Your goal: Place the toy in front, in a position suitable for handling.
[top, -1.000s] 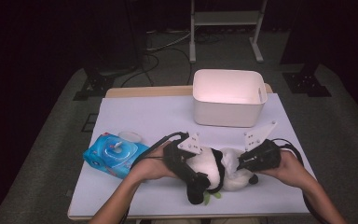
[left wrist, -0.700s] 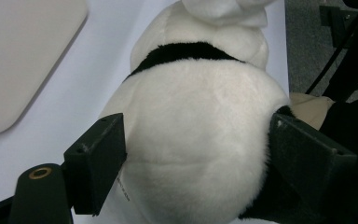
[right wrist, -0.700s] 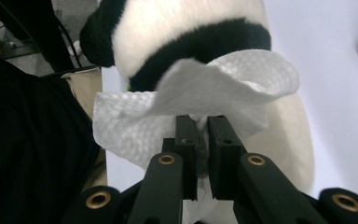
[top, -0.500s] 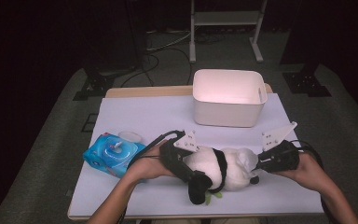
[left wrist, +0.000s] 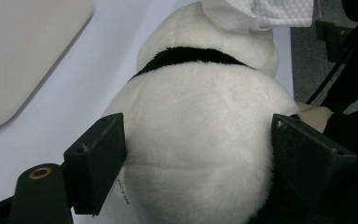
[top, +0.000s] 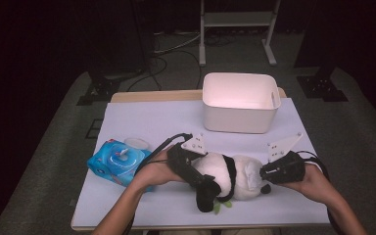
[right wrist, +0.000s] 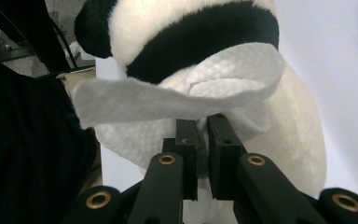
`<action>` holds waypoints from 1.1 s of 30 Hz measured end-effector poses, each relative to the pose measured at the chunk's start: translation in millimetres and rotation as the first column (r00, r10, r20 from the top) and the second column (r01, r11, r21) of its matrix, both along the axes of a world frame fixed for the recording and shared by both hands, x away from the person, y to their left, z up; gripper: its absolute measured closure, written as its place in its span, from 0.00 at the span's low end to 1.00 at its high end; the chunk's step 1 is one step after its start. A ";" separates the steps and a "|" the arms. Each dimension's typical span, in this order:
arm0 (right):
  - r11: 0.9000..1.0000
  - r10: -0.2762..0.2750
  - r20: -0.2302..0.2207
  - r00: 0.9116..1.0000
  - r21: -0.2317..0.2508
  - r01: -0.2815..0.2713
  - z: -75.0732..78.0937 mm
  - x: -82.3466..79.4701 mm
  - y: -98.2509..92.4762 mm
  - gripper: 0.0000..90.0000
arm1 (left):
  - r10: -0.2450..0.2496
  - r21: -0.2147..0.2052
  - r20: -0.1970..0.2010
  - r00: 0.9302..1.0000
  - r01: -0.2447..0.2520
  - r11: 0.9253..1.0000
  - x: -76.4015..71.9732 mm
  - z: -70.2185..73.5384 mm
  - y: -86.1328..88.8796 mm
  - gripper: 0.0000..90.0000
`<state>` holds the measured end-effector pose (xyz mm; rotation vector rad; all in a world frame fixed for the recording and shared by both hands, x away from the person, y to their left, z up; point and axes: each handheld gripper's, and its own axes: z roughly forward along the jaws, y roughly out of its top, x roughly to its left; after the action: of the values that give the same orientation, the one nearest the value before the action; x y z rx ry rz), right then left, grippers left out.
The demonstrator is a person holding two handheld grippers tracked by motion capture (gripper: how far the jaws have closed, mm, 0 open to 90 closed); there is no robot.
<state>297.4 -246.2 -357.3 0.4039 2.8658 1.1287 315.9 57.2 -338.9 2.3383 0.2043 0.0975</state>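
hidden: panda's face can't be made out, wipe (right wrist: 177, 100) covers part of it; bin (top: 240, 103) interior washed out
panda plush (top: 227, 176): lying on worktop (top: 142, 117) near front edge, btw both hands; fluffy, white w/ black band
left gripper (top: 196, 174): fingers (left wrist: 95, 161) spread wide, clamped on plush's round body
right gripper (top: 266, 172): fingers (right wrist: 186, 140) nearly together, pinching thin embossed wipe
wipes pack (top: 120, 161): blue, glossy, left of plush

A white-topped rectangular table (top: 142, 117) carries a white plastic bin (top: 239, 103), a blue wet-wipe packet (top: 117, 163), a small round translucent lid (top: 136, 143) and a black-and-white plush panda (top: 227, 176).
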 end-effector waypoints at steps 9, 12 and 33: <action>1.000 -0.003 0.081 0.997 -0.025 0.005 20.4 -5.0 4.6 0.76 | -0.011 0.002 0.010 1.000 0.011 1.000 -7.3 -2.1 -0.4 0.21; 1.000 0.017 0.104 0.994 -0.022 -0.015 23.8 -4.3 14.7 0.71 | -0.011 -0.003 0.012 1.000 0.011 1.000 -8.5 -2.6 -0.3 0.21; 0.994 0.113 0.034 0.993 -0.020 -0.112 11.6 13.2 58.2 0.92 | -0.035 -0.009 0.030 0.999 0.036 0.999 -16.3 -10.1 -0.3 0.21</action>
<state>310.6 -187.9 -345.7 0.2220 2.8978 1.1136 299.5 57.0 -349.0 2.3281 0.1479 0.1140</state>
